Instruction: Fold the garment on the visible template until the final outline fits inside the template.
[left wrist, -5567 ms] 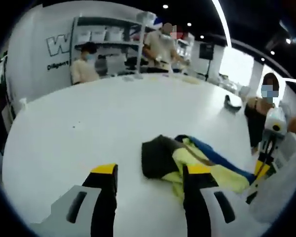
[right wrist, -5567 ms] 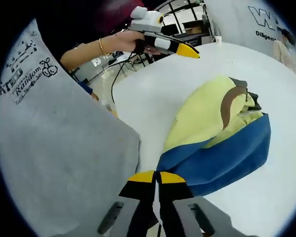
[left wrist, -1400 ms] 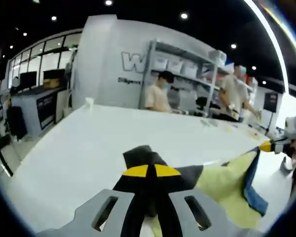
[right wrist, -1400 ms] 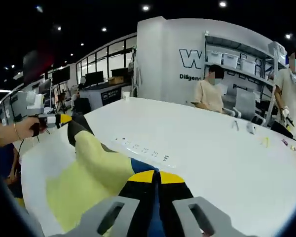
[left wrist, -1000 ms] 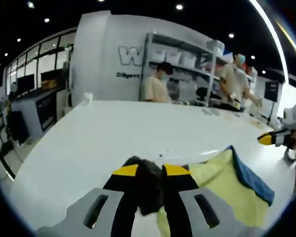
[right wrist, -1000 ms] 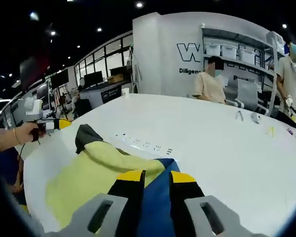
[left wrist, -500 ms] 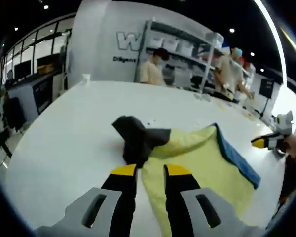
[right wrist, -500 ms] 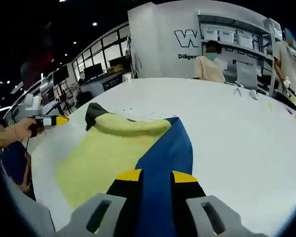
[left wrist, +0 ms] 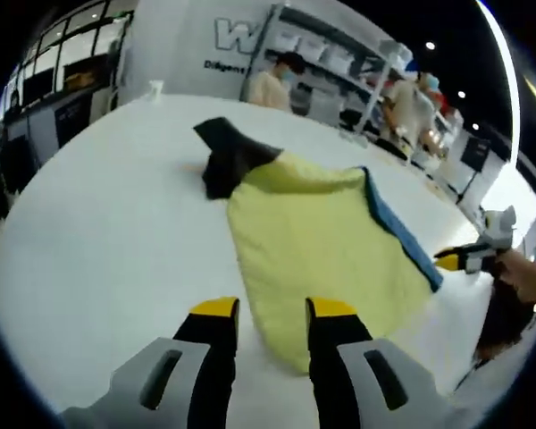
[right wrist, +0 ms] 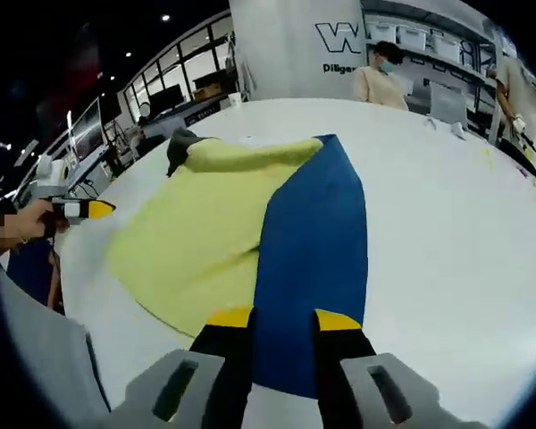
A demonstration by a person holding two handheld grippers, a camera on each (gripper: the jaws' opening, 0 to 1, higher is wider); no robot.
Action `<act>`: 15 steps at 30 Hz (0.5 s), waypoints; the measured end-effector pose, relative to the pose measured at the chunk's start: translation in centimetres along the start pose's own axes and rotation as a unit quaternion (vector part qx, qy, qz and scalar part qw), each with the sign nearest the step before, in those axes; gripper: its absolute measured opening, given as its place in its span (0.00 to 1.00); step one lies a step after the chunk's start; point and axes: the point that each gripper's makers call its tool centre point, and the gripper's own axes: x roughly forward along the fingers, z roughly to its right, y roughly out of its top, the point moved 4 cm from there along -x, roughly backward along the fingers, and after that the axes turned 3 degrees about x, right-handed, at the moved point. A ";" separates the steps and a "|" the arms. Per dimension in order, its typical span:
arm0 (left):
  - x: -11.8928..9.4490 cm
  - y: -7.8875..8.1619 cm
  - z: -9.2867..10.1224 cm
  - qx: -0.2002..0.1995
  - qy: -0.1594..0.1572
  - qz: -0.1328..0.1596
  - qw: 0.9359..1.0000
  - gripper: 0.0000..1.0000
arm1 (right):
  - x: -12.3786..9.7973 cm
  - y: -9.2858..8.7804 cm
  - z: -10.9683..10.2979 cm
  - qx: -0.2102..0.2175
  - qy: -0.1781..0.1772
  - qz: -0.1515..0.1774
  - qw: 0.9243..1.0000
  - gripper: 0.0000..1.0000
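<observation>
Since 1.4 seconds earlier, both grippers had let go of the cloth and drawn back, and the garment, then held up between them, now lay spread flat on the table.

In the left gripper view, the left gripper (left wrist: 271, 310) stood with its yellow-tipped black jaws parted and nothing between them, its tips at the near edge of the yellow, blue and dark fabric garment (left wrist: 322, 237). The yellow panel stretched away from the jaws, a dark hood-like part lay bunched at its far end, and a blue strip ran along its right edge. Beyond that edge the right gripper was visible in the person's hand (left wrist: 518, 268).

In the right gripper view, the right gripper (right wrist: 281, 320) also had its jaws apart and held nothing; the garment's (right wrist: 250, 223) blue band ran up from between the tips, with the yellow panel to its left. The left gripper appeared at the left side, gripped by a hand (right wrist: 22, 223).

The garment rested on a large round white table (left wrist: 98, 232). Behind it were people (right wrist: 380, 76) standing by grey shelving (left wrist: 339, 67) and a white wall with dark lettering (right wrist: 335, 40).
</observation>
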 end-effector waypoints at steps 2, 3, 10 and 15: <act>-0.2 -1.2 0.0 0.000 -0.001 -0.015 1.000 0.27 | -0.1 -0.7 -0.3 0.004 0.003 -0.006 1.000 0.22; -0.3 -1.8 0.1 -0.003 -0.001 -0.017 1.000 0.27 | -0.5 -1.1 -0.8 -0.003 0.001 -0.011 1.000 0.22; 0.2 -3.9 0.8 -0.002 -0.009 -0.050 0.999 0.27 | -0.3 -3.7 -2.3 -0.036 0.010 -0.042 0.998 0.21; 0.2 -4.0 1.3 -0.004 -0.014 -0.053 0.999 0.26 | -0.1 -4.2 -2.0 -0.057 -0.003 -0.040 0.998 0.13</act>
